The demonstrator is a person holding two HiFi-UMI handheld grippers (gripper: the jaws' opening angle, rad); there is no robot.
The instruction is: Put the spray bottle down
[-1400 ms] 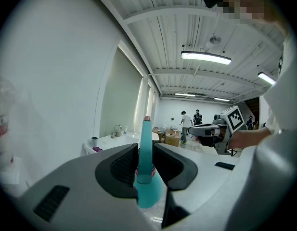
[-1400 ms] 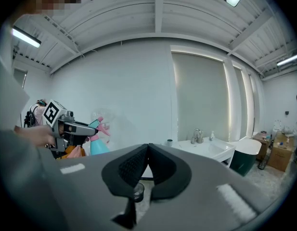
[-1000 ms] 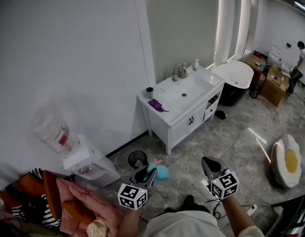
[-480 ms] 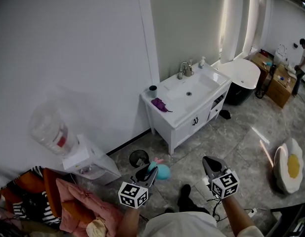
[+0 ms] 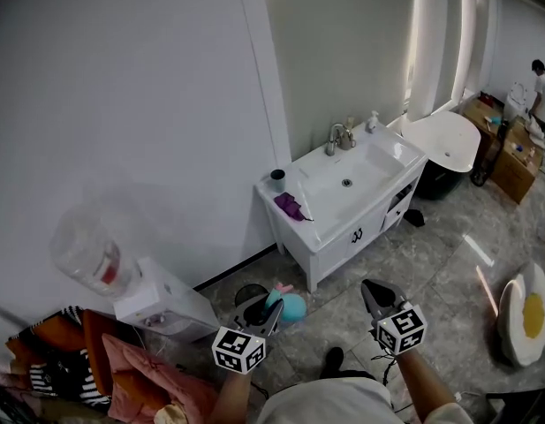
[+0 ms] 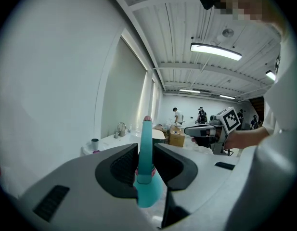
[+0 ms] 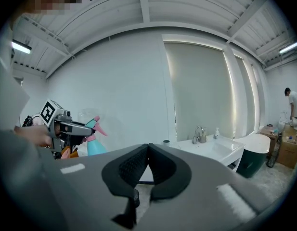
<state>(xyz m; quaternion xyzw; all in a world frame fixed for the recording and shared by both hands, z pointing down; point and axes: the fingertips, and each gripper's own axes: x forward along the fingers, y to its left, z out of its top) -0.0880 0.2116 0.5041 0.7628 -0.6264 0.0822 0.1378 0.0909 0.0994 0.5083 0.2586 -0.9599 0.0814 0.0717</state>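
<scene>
left gripper (image 6: 146,150): clamped on the spray bottle (image 6: 147,179), with the pads squeezing its skinny neck, so definitely not empty

right gripper (image 7: 148,154): jaws together, nothing between them, sitting off to the right of the left one

bottle location: off the ground in the left gripper, teal body bulging out below the jaws. In the head view the spray bottle (image 5: 290,306) sits just beyond the left gripper (image 5: 263,314), over the floor

long axis: pretty much upright, pink-tipped head on top and fat end down, so imo it should go down fine on its base

landing spot: my guess is the white vanity (image 5: 343,215). It's farther off and a bit right of the bottle, well apart from it for now

on the vanity: dark cup (image 5: 277,176) and purple cloth (image 5: 291,205) at its left end, faucet (image 5: 340,136) at the far edge, basin in the middle

nearer hand: left, obviously, since it already has the thing. The right gripper (image 5: 375,295) is about level with it but no use here

closer stuff: water dispenser (image 5: 162,300) at near left, dark bin (image 5: 241,291) just left of the bottle
</scene>
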